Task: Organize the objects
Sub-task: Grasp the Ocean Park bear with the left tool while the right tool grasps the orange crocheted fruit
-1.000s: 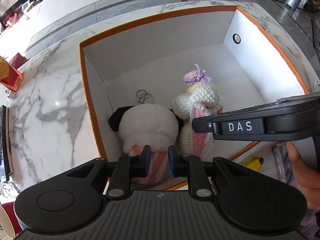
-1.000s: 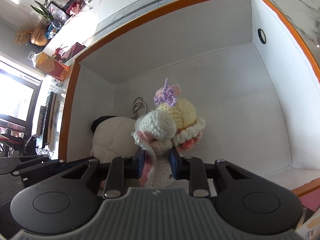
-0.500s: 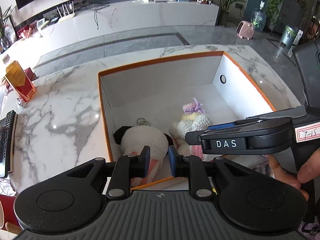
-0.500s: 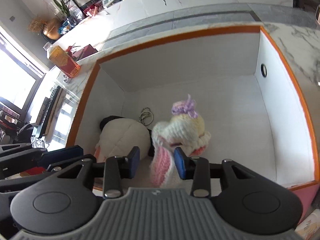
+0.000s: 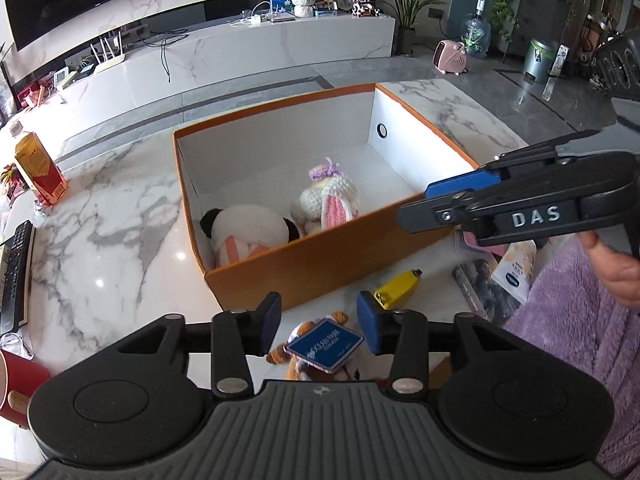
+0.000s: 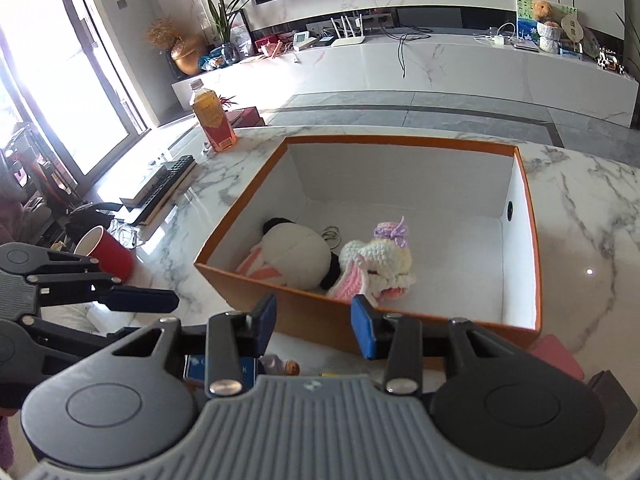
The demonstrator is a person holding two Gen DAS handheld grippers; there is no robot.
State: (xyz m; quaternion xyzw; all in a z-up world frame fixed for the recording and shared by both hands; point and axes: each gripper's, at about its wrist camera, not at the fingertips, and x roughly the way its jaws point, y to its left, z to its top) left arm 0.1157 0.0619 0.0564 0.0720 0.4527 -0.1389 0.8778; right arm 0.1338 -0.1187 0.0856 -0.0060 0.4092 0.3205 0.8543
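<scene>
Orange box, frame centre: panda plush and crochet bunny now deposited inside; left gripper opening, right gripper released, both withdrawn and empty; small plush toy, lower centre, awaits.

A white marble table carries an orange box, with a yellow tube just in front of it. A drink bottle, a red cup and a remote lie off to the box's left
</scene>
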